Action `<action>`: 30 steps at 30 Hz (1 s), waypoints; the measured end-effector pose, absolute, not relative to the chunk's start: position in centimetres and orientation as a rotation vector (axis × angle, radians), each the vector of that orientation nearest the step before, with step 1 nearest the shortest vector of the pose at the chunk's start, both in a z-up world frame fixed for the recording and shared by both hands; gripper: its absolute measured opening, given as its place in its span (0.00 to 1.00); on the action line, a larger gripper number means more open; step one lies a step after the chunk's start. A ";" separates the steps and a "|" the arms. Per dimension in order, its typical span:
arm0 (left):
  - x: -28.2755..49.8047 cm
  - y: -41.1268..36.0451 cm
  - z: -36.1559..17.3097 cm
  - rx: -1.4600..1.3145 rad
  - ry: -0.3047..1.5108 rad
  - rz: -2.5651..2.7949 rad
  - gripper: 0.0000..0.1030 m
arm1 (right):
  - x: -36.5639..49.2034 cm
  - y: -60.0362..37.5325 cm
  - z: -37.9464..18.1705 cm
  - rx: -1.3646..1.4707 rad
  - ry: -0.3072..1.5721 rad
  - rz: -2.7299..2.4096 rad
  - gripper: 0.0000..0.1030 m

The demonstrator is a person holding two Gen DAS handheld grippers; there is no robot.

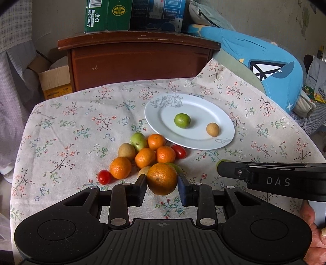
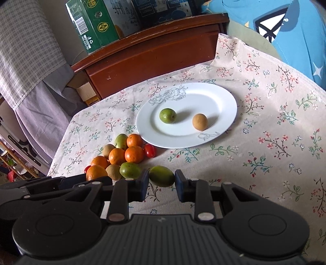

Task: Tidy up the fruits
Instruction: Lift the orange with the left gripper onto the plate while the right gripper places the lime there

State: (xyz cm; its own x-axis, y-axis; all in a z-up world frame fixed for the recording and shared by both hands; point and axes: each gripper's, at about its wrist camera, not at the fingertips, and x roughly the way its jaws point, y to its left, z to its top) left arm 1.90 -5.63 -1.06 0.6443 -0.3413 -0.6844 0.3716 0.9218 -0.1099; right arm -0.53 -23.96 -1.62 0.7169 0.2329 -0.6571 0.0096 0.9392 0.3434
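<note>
Left gripper (image 1: 162, 184) clamped on an orange (image 1: 162, 178), both pads pressed against its sides. Right gripper (image 2: 162, 182) clamped on a green jujube (image 2: 162, 176), held the same way between its pads.

Just ahead and left of the left gripper, on the floral tablecloth (image 1: 71, 130) over the tabletop: a tight pile of small oranges (image 1: 145, 157), with a pale green fruit (image 1: 138, 141) and a tan longan (image 1: 126, 150) at its far side, one cherry tomato (image 1: 104, 176) at its near left and another (image 1: 179, 151) at its far right. Second green jujube (image 2: 130, 170) just left of the right gripper's left pad, touching a tan fruit (image 2: 113, 171).

Farther ahead and right of the left gripper, a white plate (image 1: 203, 106) with a line-drawn flower, carrying a green fruit (image 1: 182, 120) and a longan (image 1: 212, 129), set apart from each other. Seen from the right gripper, plate straight ahead, beyond the pile.

Behind the tabletop, a brown wooden cabinet (image 1: 138, 61) with a green carton (image 1: 108, 16) on top.
</note>
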 end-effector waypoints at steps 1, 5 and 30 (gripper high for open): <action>1.9 -5.5 -0.8 0.037 0.763 -0.409 0.29 | -0.5 -24.0 -1.4 0.336 0.760 0.129 0.27; 2.5 -5.2 0.4 0.012 0.742 -0.413 0.29 | -0.3 -24.6 -0.2 0.338 0.733 0.148 0.27; 10.4 -7.6 0.8 0.014 0.753 -0.504 0.29 | 6.2 -28.5 1.7 0.364 0.680 0.123 0.27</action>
State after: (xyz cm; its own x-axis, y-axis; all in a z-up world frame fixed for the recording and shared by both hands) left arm 10.37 -7.61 0.76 0.6170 -0.4327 -0.6574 0.4425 0.8815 -0.1649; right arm 6.16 -28.46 1.69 0.7733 0.2283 -0.5916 0.0069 0.9299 0.3678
